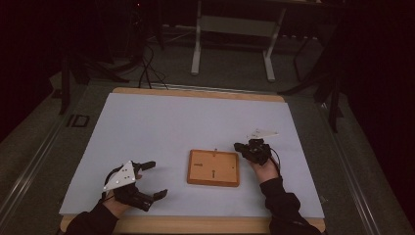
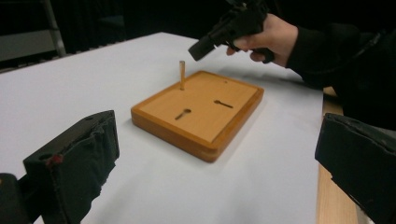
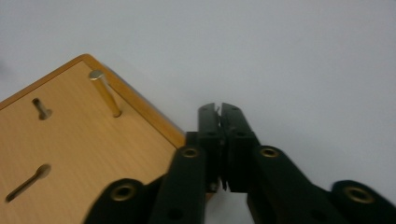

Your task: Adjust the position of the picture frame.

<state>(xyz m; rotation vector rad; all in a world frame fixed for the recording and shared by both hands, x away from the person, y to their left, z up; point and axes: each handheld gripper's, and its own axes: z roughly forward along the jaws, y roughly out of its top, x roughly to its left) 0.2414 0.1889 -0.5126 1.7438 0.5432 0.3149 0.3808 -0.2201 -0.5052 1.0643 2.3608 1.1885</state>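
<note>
Left hand-held gripper [image 1: 151,180]: jaws wide apart, empty | right hand-held gripper [image 3: 220,108]: jaws together, beside wooden board [image 3: 84,154]

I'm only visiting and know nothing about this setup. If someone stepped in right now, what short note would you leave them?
Left claw: open, nothing in it, resting near the front left of the table.
Right claw: shut with nothing visible between the jaws, beside the right edge of the wooden board, near its far corner.
Things: the board lies at mid-table. One peg stands upright in it near the far edge. Two more dark marks on the board look like holes or slots; I cannot tell more.
Done: one peg is in.
Left: probably the remaining holes, though no spare pegs are in sight.
</note>
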